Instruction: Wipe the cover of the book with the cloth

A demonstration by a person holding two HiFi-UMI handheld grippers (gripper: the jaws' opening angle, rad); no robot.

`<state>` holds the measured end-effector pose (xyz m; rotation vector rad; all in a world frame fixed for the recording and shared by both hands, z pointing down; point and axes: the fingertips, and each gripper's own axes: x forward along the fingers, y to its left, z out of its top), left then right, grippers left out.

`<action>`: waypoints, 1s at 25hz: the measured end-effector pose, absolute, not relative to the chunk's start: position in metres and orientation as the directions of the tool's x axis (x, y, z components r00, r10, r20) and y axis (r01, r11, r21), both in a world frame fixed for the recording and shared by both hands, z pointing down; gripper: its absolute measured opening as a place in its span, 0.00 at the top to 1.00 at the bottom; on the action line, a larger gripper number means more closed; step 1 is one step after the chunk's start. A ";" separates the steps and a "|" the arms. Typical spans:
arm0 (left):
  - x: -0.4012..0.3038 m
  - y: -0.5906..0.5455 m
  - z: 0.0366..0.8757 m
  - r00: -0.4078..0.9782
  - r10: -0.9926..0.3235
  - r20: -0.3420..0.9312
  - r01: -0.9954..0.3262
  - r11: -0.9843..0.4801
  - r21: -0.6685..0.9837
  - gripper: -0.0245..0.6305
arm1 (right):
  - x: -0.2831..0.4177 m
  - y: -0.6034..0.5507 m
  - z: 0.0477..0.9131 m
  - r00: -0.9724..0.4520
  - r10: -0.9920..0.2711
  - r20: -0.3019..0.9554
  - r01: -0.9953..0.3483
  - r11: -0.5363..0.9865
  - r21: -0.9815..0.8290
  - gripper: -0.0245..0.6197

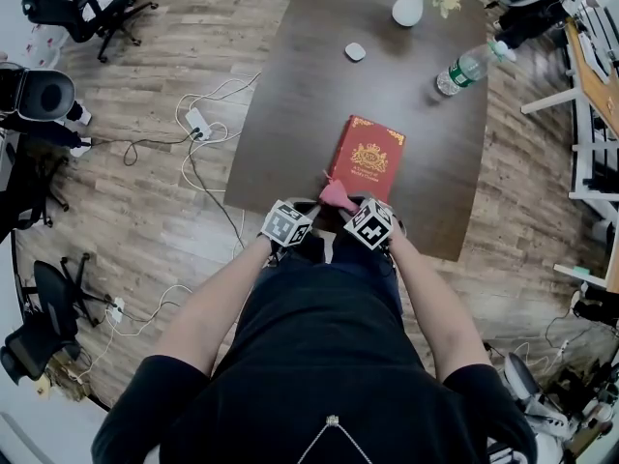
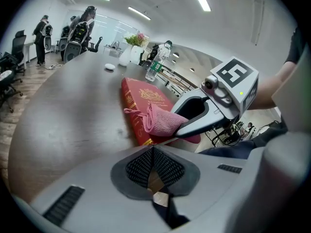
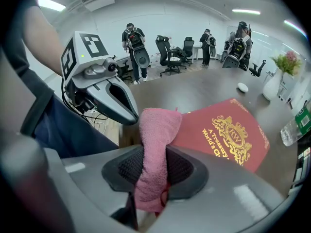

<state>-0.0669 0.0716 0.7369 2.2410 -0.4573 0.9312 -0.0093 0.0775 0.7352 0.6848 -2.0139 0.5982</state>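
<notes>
A red book (image 1: 368, 159) with a gold crest lies flat on the dark table (image 1: 309, 95), near its front edge. My right gripper (image 3: 155, 155) is shut on a pink cloth (image 3: 156, 130). The cloth (image 1: 338, 196) rests at the book's near left corner. In the right gripper view the book (image 3: 228, 135) spreads out ahead and to the right of the jaws. My left gripper (image 2: 153, 150) hovers just left of the right one, jaws shut with nothing between them. From it I see the cloth (image 2: 163, 120) and the book (image 2: 146, 101) ahead on the right.
A white vase of flowers (image 1: 408, 8), a water bottle (image 1: 464, 69) and a small white object (image 1: 355, 51) stand at the table's far end. Cables and a power strip (image 1: 198, 122) lie on the wooden floor to the left. Office chairs (image 1: 87, 3) ring the room.
</notes>
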 end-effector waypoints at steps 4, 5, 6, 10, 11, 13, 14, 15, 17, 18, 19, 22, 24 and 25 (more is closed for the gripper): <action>-0.060 0.070 0.734 0.692 -0.064 0.719 -0.524 -0.730 0.439 0.97 | -0.006 0.080 0.736 -0.441 -0.241 0.864 -0.676 0.723 -0.144 0.77; -0.059 0.070 0.733 0.693 -0.064 0.718 -0.522 -0.732 0.439 0.97 | -0.005 0.080 0.736 -0.441 -0.242 0.864 -0.679 0.720 -0.144 0.77; -0.058 0.070 0.733 0.694 -0.063 0.717 -0.520 -0.733 0.438 0.97 | -0.004 0.081 0.736 -0.440 -0.244 0.864 -0.682 0.717 -0.145 0.77; -0.053 0.070 0.731 0.696 -0.059 0.716 -0.510 -0.743 0.434 0.97 | 0.001 0.083 0.735 -0.438 -0.252 0.863 -0.694 0.705 -0.146 0.77; -0.051 0.070 0.730 0.697 -0.058 0.715 -0.507 -0.745 0.434 0.97 | 0.003 0.084 0.735 -0.436 -0.254 0.863 -0.698 0.701 -0.146 0.77; -0.048 0.069 0.730 0.698 -0.056 0.714 -0.502 -0.749 0.433 0.97 | 0.005 0.086 0.734 -0.430 -0.255 0.866 -0.705 0.694 -0.146 0.77; -0.046 0.069 0.729 0.699 -0.055 0.713 -0.500 -0.751 0.432 0.97 | 0.006 0.086 0.734 -0.428 -0.255 0.867 -0.708 0.690 -0.147 0.77; -0.045 0.069 0.729 0.699 -0.054 0.713 -0.498 -0.752 0.432 0.97 | 0.007 0.087 0.734 -0.427 -0.254 0.868 -0.711 0.687 -0.148 0.77; -0.041 0.068 0.728 0.701 -0.052 0.711 -0.495 -0.754 0.433 0.97 | 0.010 0.088 0.735 -0.425 -0.257 0.868 -0.716 0.682 -0.148 0.77; -0.040 0.068 0.728 0.701 -0.051 0.711 -0.493 -0.755 0.432 0.97 | 0.011 0.089 0.735 -0.422 -0.260 0.869 -0.720 0.679 -0.147 0.77; -0.039 0.067 0.727 0.700 -0.051 0.712 -0.493 -0.756 0.431 0.97 | 0.012 0.089 0.735 -0.420 -0.262 0.869 -0.723 0.676 -0.146 0.77; -0.037 0.067 0.729 0.696 -0.050 0.716 -0.494 -0.757 0.427 0.97 | 0.016 0.092 0.735 -0.416 -0.266 0.870 -0.729 0.670 -0.144 0.77; -0.036 0.068 0.730 0.693 -0.048 0.719 -0.496 -0.756 0.427 0.97 | 0.018 0.095 0.735 -0.413 -0.269 0.870 -0.735 0.662 -0.144 0.77; -0.035 0.068 0.731 0.692 -0.047 0.720 -0.496 -0.756 0.427 0.97 | 0.019 0.096 0.735 -0.415 -0.271 0.869 -0.738 0.659 -0.147 0.77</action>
